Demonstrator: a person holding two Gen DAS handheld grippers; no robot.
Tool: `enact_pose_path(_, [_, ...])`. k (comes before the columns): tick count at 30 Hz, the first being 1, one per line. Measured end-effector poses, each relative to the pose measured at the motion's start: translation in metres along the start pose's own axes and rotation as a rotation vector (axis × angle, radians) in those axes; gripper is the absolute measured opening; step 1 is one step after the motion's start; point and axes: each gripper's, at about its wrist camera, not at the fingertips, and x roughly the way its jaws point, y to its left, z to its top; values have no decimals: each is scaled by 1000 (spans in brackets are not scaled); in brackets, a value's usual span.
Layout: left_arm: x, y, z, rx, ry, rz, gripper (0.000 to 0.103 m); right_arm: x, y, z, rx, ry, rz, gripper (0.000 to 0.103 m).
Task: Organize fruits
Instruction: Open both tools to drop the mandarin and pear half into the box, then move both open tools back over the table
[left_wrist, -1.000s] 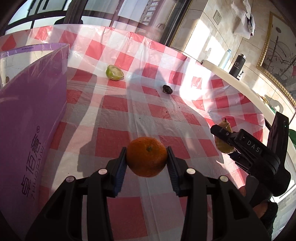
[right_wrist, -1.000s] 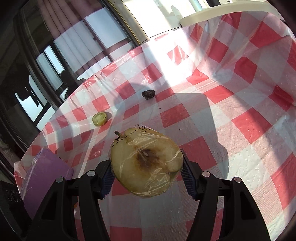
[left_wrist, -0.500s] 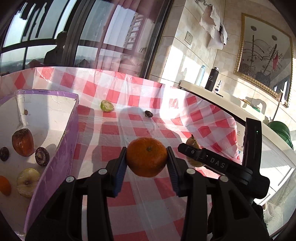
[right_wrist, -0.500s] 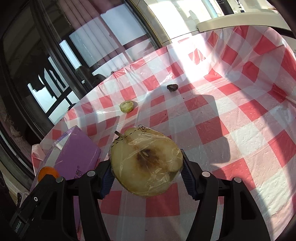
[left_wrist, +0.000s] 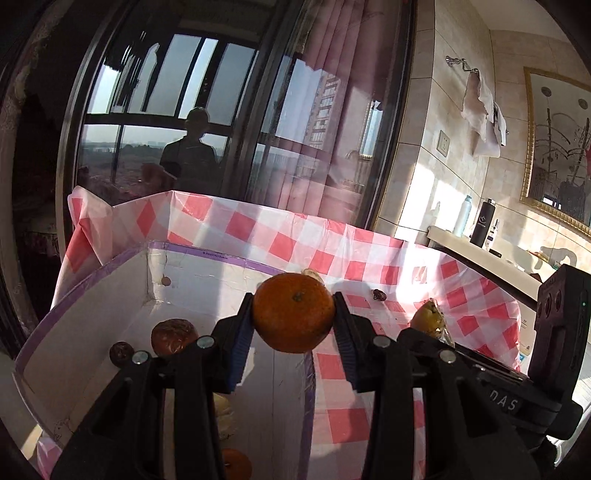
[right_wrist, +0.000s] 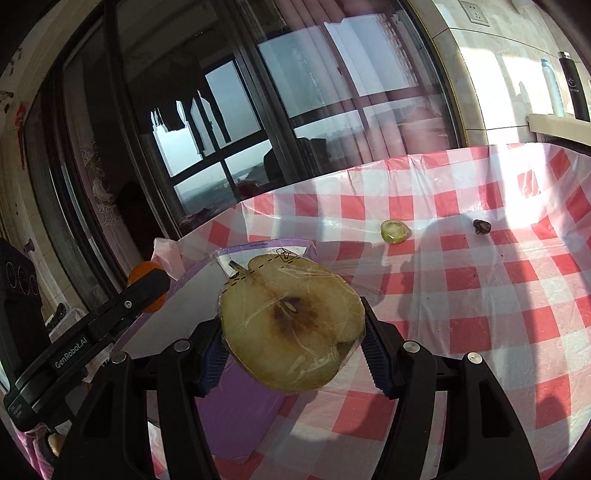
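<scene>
My left gripper (left_wrist: 294, 321) is shut on an orange (left_wrist: 293, 312) and holds it above the right wall of the purple box (left_wrist: 110, 269). The box holds a brown fruit (left_wrist: 173, 335), a small dark fruit (left_wrist: 121, 352), a pale fruit (left_wrist: 223, 410) and another orange (left_wrist: 236, 463). My right gripper (right_wrist: 291, 332) is shut on a plastic-wrapped pear half (right_wrist: 291, 323), raised beside the box (right_wrist: 236, 398). The left gripper with its orange (right_wrist: 142, 273) shows at the left of the right wrist view. The right gripper body (left_wrist: 498, 387) shows at the right of the left wrist view.
A green fruit half (right_wrist: 394, 231) and a small dark fruit (right_wrist: 482, 226) lie on the red-and-white checked tablecloth (right_wrist: 480, 314) toward the far edge. A window stands behind the table. Bottles (left_wrist: 484, 221) stand on a counter at the right.
Both grippers have risen and swung left toward the box with their fruit still held. The orange now hangs over the box's right wall, and the pear half is beside the box.
</scene>
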Motion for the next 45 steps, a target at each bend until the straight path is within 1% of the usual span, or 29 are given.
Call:
enact_pose_path(2, [1, 21, 1, -16, 13, 60, 41, 12, 17, -1, -36, 17, 23, 62])
enact_pose_path(5, [9, 43, 1, 12, 61, 159, 41, 31, 43, -3, -92, 49, 51, 62])
enact_pose_path(7, [17, 59, -2, 37, 116, 224, 41, 43, 61, -5, -141, 74, 72, 62])
enact_pose_path(9, [25, 75, -5, 43, 179, 270, 41, 56, 79, -7, -200, 108, 77, 62])
enact_pose_path(12, [38, 96, -9, 49, 276, 328, 41, 80, 102, -12, -314, 176, 41, 62])
enact_pose_path(16, [56, 109, -13, 106, 427, 357, 42, 121, 119, -18, -468, 316, -48, 62])
enact_pose_path(19, [66, 117, -17, 110, 511, 343, 42, 151, 119, -21, -549, 428, -111, 62])
enact_pose_path(22, [76, 120, -21, 111, 562, 344, 42, 174, 114, -25, -588, 502, -172, 62])
enact_pose_path(24, [79, 122, -20, 101, 581, 340, 42, 181, 108, -23, -584, 523, -192, 62])
enact_pose_path(27, [83, 122, -20, 96, 601, 340, 42, 188, 100, -21, -587, 564, -260, 62])
enact_pose_path(31, [84, 121, -20, 98, 602, 343, 43, 189, 101, -22, -599, 569, -264, 61])
enact_pose_path(32, [84, 121, -20, 94, 604, 344, 46, 191, 102, -22, -602, 573, -269, 62])
enact_pose_path(33, [83, 121, -19, 88, 599, 336, 53, 192, 102, -22, -603, 573, -273, 62])
enact_pose_path(34, [82, 121, -17, 82, 593, 328, 57, 191, 103, -21, -606, 567, -274, 65])
enact_pose_path(35, [80, 120, -16, 81, 585, 326, 65, 190, 103, -21, -606, 561, -272, 69])
enact_pose_path(36, [79, 120, -16, 83, 580, 324, 71, 189, 104, -20, -604, 554, -273, 71])
enact_pose_path(38, [78, 119, -17, 87, 575, 328, 72, 188, 105, -19, -599, 539, -273, 74])
enact_pose_path(39, [77, 119, -17, 85, 571, 331, 74, 186, 105, -19, -597, 527, -273, 75])
enact_pose_path(40, [76, 120, -16, 80, 568, 331, 75, 184, 104, -18, -590, 510, -273, 78])
enact_pose_path(43, [73, 121, -14, 73, 553, 340, 81, 172, 102, -15, -564, 440, -270, 79])
enact_pose_path(45, [70, 120, -13, 71, 543, 346, 91, 158, 98, -13, -548, 363, -260, 80])
